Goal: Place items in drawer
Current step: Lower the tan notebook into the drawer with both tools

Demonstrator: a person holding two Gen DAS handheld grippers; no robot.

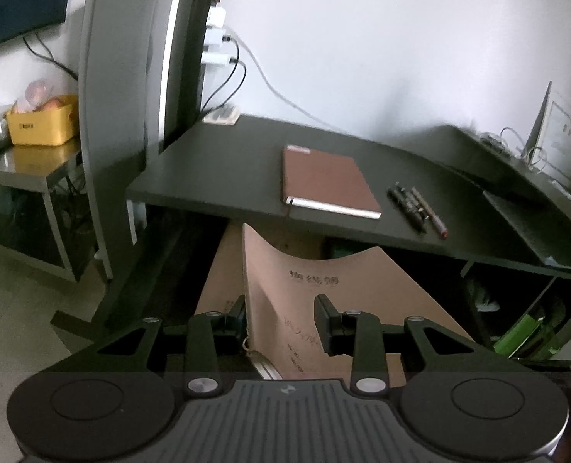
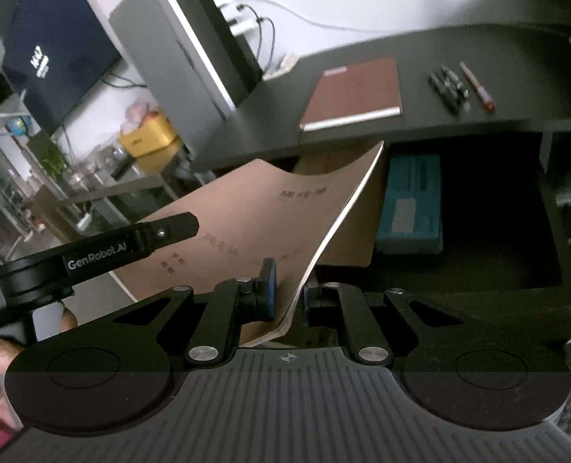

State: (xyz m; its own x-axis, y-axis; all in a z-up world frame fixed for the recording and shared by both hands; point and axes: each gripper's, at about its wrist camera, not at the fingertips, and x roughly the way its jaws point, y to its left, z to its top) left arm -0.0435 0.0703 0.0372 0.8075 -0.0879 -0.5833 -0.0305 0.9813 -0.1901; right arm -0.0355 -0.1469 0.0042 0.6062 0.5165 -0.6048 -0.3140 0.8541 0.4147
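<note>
The black table [image 2: 459,50] carried, toward its front edge, a brown notebook [image 2: 356,94] and, to that one's right, a small row of pens [image 2: 449,85]; below the front edge the open drawer [image 2: 490,208] showed a teal box [image 2: 410,204] lying inside. In front of the drawer hung the thing in hand, a thin tan booklet [image 2: 270,212] with printed characters on its cover, sagging into a saddle curve between its raised corners. That bend suggested it was light and floppy, with a smooth cover likely to slip, so a hold at the near edge close to a corner, one on each side, seemed the way to keep it flat enough to slide in. The right hand-held gripper [image 2: 287,297] was clamped on the booklet's near edge, the sheet pinched between its blue pads. The left hand-held gripper [image 1: 279,318] stood with fingers apart, the booklet's left edge against one pad and clear of the other.
</note>
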